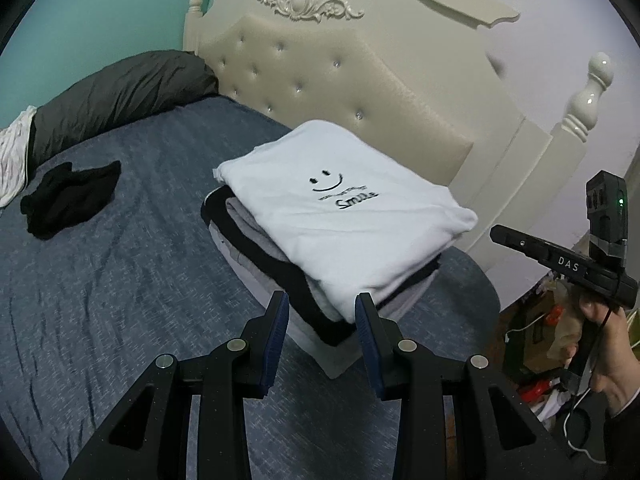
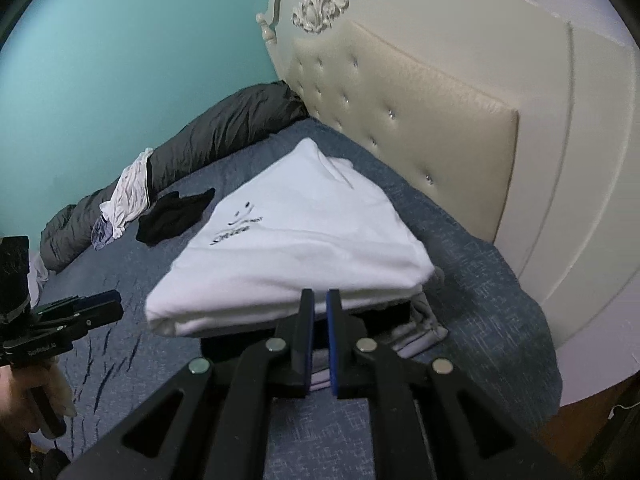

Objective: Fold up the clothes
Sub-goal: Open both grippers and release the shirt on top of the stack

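On the bed (image 1: 100,300), the unfolded black garment (image 1: 72,200) lies far left of the folded stack (image 1: 340,216), nearer the left gripper (image 1: 322,308), fingers apart and empty; right gripper (image 2: 320,300) fingers together, empty.

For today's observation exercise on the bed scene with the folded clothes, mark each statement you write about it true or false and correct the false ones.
1. The white smiley T-shirt lies on top of the folded stack. True.
2. The left gripper is clamped on the T-shirt. False: its fingers stand apart and hold nothing.
3. A crumpled black garment lies apart from the stack on the bed. True.
4. The right gripper is wide open. False: its fingers are nearly together.
5. The padded headboard is dark brown. False: it is cream.
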`<state>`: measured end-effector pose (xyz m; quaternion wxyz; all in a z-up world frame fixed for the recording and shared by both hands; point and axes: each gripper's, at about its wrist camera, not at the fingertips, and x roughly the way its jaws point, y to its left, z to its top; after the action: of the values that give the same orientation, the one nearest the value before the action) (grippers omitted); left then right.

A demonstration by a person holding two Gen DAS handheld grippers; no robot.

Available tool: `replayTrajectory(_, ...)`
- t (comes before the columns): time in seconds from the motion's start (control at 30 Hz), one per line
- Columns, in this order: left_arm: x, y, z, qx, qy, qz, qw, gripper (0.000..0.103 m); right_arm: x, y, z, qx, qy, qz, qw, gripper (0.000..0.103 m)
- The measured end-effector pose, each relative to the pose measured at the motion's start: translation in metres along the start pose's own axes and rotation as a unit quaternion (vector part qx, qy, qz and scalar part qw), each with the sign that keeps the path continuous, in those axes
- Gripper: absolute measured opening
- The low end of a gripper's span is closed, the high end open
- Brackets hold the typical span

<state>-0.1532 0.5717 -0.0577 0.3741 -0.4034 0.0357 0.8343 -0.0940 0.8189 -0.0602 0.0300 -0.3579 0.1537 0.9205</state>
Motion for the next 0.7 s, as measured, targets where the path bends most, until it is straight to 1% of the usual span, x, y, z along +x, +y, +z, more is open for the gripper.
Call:
replayTrajectory(0.17, -0.029, -0.014, -0.003, 0.005, -0.015, -0.004, 0.9999, 0.038, -0.029, 0.01, -0.007, 0.003, -0.017, 0.009, 1.0, 0.005)
replayTrajectory(0.27, -0.047, -0.022, -0.007, 0.011, -0.023, -0.006, 0.9997, 0.039, -0.048, 0.018, -0.013, -0.002, -0.028, 0.003, 1.0, 0.005)
replayTrajectory(0.37, -0.063, -0.029, -0.011, 0.016, -0.031, -0.006, 0.9994, 0.039, -0.066, 0.023, -0.02, 0.007, -0.038, 0.006, 0.999, 0.005)
replayTrajectory(0.43, -0.072, -0.032, -0.014, 0.02, -0.035, -0.005, 0.9992, 0.04, -0.078, 0.028, -0.025, 0.006, -0.043, -0.003, 0.999, 0.005)
replayTrajectory(0.5, -0.082, -0.035, -0.018, 0.024, -0.04, -0.003, 0.9989, 0.047, -0.09, 0.034, -0.029, 0.001, -0.048, -0.018, 0.999, 0.005)
replayTrajectory(0.53, -0.087, -0.036, -0.02, 0.026, -0.044, -0.003, 0.9987, 0.048, -0.098, 0.038, -0.032, 0.0, -0.052, -0.022, 0.998, 0.005)
replayTrajectory(0.7, -0.103, -0.036, -0.03, 0.026, -0.049, -0.003, 0.9985, 0.049, -0.12, 0.05, -0.044, 0.004, -0.06, -0.028, 0.998, 0.006)
